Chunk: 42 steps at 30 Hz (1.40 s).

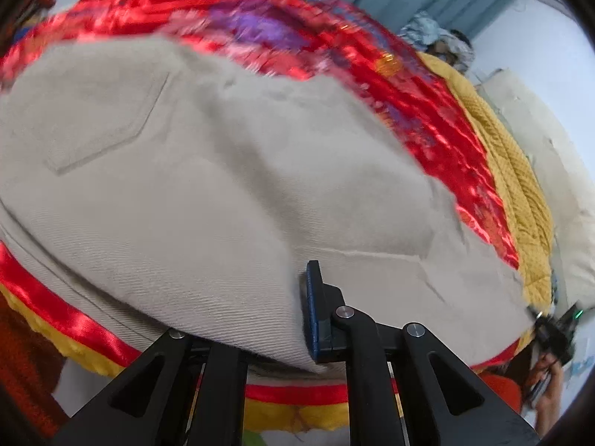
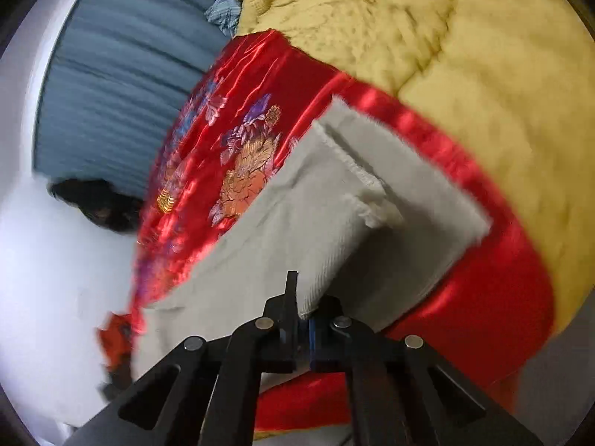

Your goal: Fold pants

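Note:
Beige pants (image 1: 223, 186) lie spread over a red satin bedspread (image 1: 427, 119), seat side up, with a back pocket (image 1: 100, 122) at the left. My left gripper (image 1: 303, 297) is shut on the near edge of the pants. Its blue-padded finger (image 1: 311, 316) shows, while cloth covers the other finger. In the right wrist view the pants' legs (image 2: 297, 230) run away from me, one layer over the other, to their frayed hems (image 2: 368, 186). My right gripper (image 2: 301, 297) is shut on the edge of the upper layer and holds it slightly off the bedspread (image 2: 230, 141).
A fuzzy yellow blanket (image 2: 465, 74) borders the bedspread on the far side. A blue curtain (image 2: 122, 85) and white wall stand behind. A cream cushion (image 1: 550, 171) lies at the right. A hand holding a dark device (image 1: 554, 330) shows at the lower right edge.

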Each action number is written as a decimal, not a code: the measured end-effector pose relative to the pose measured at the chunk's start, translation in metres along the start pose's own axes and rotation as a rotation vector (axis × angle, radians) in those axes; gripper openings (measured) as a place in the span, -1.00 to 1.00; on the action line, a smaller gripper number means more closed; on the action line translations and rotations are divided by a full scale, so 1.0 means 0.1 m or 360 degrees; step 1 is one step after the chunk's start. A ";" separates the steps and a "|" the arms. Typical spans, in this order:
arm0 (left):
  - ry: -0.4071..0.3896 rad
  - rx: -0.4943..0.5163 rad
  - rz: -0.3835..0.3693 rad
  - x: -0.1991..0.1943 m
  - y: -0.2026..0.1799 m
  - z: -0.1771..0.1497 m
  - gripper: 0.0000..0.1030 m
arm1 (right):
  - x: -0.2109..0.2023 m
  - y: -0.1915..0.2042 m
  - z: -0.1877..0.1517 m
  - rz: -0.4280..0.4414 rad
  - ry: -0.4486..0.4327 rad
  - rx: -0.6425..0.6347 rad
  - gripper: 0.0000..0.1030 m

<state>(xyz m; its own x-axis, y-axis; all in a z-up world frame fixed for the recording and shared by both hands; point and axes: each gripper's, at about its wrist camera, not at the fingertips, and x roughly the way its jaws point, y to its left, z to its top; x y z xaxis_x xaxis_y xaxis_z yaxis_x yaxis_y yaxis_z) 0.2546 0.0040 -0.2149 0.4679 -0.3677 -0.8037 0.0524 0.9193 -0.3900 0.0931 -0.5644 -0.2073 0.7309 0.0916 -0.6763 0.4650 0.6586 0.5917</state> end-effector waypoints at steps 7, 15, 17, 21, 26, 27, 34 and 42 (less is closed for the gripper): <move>0.0065 0.0182 0.0109 0.24 -0.18 -0.17 -0.80 | 0.25 -0.05 0.01 -0.0436 0.0166 -0.0402 -0.90; 0.0049 0.0243 0.0145 0.23 -0.21 -0.19 -0.79 | 0.17 -0.10 0.08 -0.0438 0.0128 -0.0328 -0.90; 0.0049 0.0256 0.0158 0.22 -0.22 -0.20 -0.77 | 0.18 -0.13 0.05 -0.0439 0.0115 -0.0297 -0.84; 0.0083 0.0297 0.0233 0.14 -0.25 -0.24 -0.39 | -0.03 -0.27 0.03 -0.0611 -0.0049 -0.0152 -0.30; 0.0067 0.0344 0.0356 -0.27 -0.28 -0.35 0.22 | -0.58 -0.40 -0.08 -0.0860 -0.0373 0.0039 -0.19; 0.0032 0.0347 0.0358 -0.38 -0.28 -0.37 0.23 | -0.65 -0.34 -0.09 -0.0835 -0.0416 -0.0009 -0.19; -0.0160 0.0426 0.0304 -0.57 -0.50 -0.20 0.42 | -0.34 0.45 -0.03 -0.0541 -0.0278 -0.0635 -0.18; 0.0055 0.0582 0.0356 0.21 -0.62 -0.08 0.43 | 0.34 0.18 0.02 -0.0618 0.0167 -0.0655 -0.18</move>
<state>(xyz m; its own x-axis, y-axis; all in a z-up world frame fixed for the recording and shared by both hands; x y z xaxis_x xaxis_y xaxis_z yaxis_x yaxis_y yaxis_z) 0.2540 -0.0620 -0.2112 0.4739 -0.1521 -0.8673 0.2649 0.9640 -0.0243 0.1270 -0.5504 -0.2185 0.4820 -0.1552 -0.8623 0.4411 0.8934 0.0857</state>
